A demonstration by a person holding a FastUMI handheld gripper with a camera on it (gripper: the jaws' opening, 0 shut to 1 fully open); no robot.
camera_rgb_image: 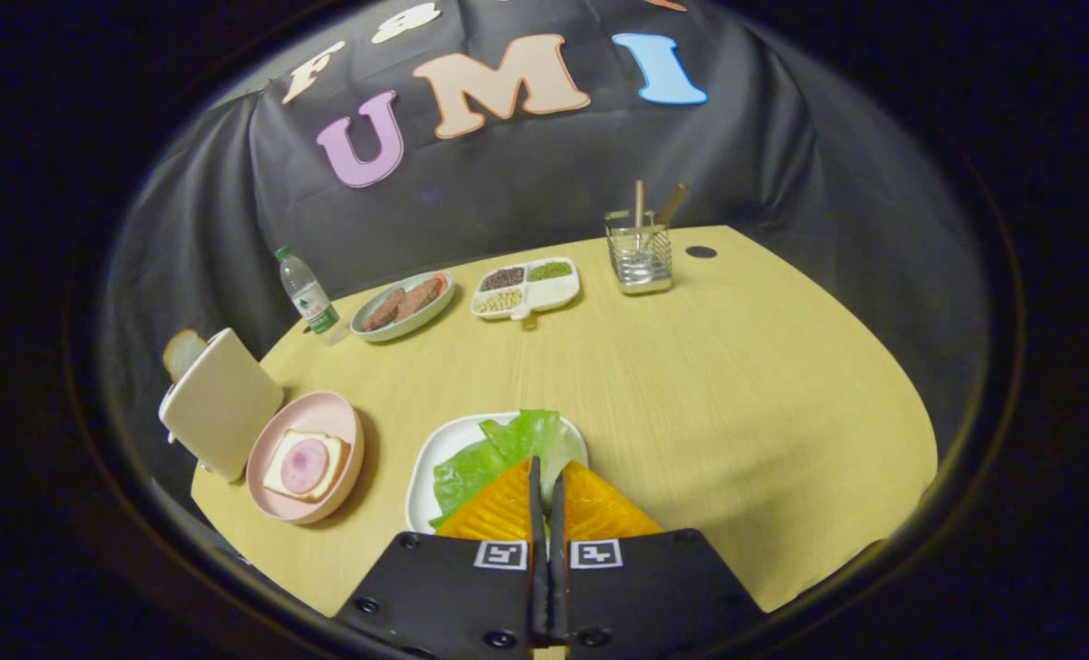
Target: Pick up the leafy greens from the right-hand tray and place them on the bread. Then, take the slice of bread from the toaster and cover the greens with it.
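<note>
My gripper [545,477] hangs over the white tray [434,458], fingers closed together with their tips just above the leafy greens [499,449]. Left of it sits the pink plate [329,412] with bread [304,465], beside the toaster [219,403].

So the tray [434,458] with the leafy greens [499,454] sits right ahead of the gripper [545,477], jaws closed together over it. Left of that is the plate [274,495] with bread [304,466], then the toaster [219,403]. Far back on the tabletop [737,394]: bottle [308,295], meat dish [404,305], divided dish [526,287], utensil holder [640,257].
</note>
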